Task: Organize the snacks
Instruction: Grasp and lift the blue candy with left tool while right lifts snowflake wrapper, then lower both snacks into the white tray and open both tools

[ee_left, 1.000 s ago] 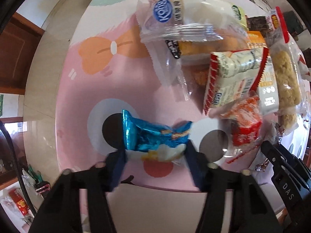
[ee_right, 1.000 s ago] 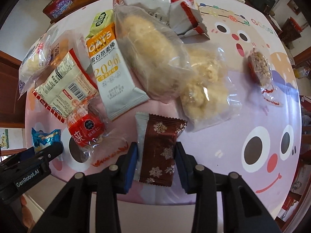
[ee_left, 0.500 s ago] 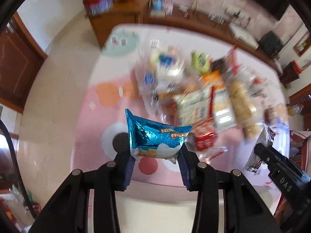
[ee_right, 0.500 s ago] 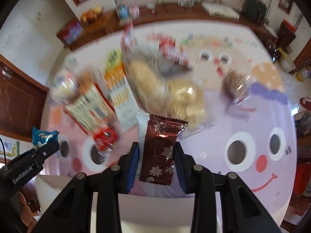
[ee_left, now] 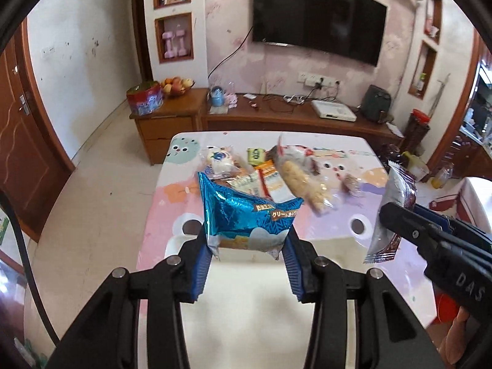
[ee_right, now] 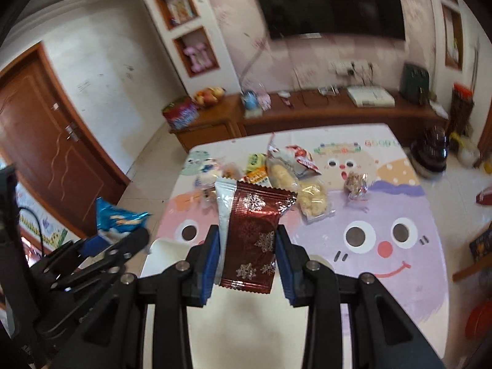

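My left gripper [ee_left: 247, 246] is shut on a shiny blue snack bag [ee_left: 246, 212] and holds it high above the near edge of the table [ee_left: 172, 190]. My right gripper [ee_right: 247, 246] is shut on a dark red packet with white snowflakes [ee_right: 255, 233], also lifted clear of the table. The red packet shows side-on in the left wrist view [ee_left: 389, 215], and the blue bag shows at the left of the right wrist view [ee_right: 118, 218]. A pile of several snack packets [ee_left: 276, 175] lies on the far half of the table.
The table wears a pastel cartoon-face cloth [ee_right: 384, 240]. One small wrapped snack [ee_right: 355, 184] lies apart on the right. A white chair back [ee_left: 240, 276] sits below the grippers. A wooden sideboard [ee_left: 276, 117] with a fruit bowl and a red tin stands behind, under a wall TV.
Both grippers have risen and pulled back from the table, each carrying its packet. The view has tilted up from the tabletop to the whole room.
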`<state>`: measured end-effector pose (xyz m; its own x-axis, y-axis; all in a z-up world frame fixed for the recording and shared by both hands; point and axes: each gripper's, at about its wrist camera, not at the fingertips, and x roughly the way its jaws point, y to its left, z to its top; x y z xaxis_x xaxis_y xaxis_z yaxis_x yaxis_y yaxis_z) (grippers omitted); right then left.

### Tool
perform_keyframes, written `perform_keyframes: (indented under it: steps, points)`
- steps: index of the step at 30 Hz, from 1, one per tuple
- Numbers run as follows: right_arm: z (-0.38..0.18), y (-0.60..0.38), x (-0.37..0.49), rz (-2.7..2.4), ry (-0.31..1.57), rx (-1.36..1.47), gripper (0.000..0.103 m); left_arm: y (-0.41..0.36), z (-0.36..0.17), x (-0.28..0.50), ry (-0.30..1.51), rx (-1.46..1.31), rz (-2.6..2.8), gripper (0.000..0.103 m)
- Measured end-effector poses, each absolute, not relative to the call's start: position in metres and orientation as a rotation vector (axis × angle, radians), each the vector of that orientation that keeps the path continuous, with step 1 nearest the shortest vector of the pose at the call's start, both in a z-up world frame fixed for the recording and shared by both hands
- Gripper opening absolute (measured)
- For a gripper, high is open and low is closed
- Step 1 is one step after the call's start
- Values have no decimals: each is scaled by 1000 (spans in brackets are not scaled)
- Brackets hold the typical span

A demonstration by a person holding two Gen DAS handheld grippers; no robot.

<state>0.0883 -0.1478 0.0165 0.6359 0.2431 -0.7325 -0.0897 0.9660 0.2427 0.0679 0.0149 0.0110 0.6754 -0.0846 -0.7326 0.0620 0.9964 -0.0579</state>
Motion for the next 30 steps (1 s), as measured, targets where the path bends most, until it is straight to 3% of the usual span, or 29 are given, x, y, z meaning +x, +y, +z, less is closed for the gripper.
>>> perform_keyframes:
  steps: [11,23,30]
  points:
    - [40,-133,4,230,741,38,36,11,0,15,830,-59,-66,42]
    - [-36,-129,13,224,1027,50,36,19,-67,2,1012,-67,-39,42]
    - [-61,-128,17,224,1127,69,36,14,-79,0,1052,-58,-51,42]
